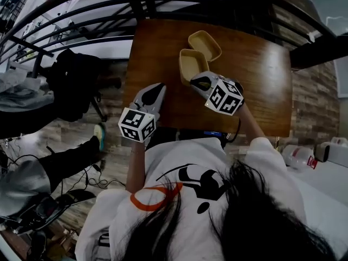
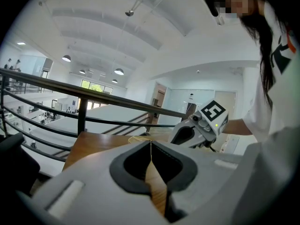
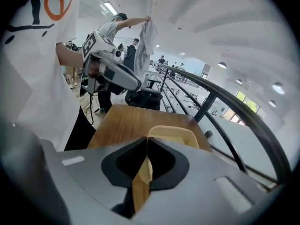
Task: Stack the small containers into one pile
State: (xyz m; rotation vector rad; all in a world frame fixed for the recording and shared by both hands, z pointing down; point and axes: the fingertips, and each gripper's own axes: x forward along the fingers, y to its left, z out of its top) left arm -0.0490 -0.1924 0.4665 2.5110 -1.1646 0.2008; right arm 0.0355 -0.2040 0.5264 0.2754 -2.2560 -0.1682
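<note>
Two small beige containers stand on the brown table [image 1: 261,75]: the far container [image 1: 205,43] and the near container [image 1: 192,64], side by side and touching. My right gripper [image 1: 199,82] is at the near container's front corner. In the right gripper view its jaws are closed on that container's rim [image 3: 174,134], and a cream wall shows through the gap behind the tips [image 3: 148,140]. My left gripper [image 1: 158,88] hovers over the table's front left part, apart from both containers. It is shut with nothing in it [image 2: 150,143]. The right gripper [image 2: 199,125] shows ahead of it.
A black metal railing [image 1: 98,15] runs along the table's far and left sides. A dark chair [image 1: 76,86] with clothing stands to the left on the floor. The table's near edge lies right under both grippers. People stand in the background of the right gripper view.
</note>
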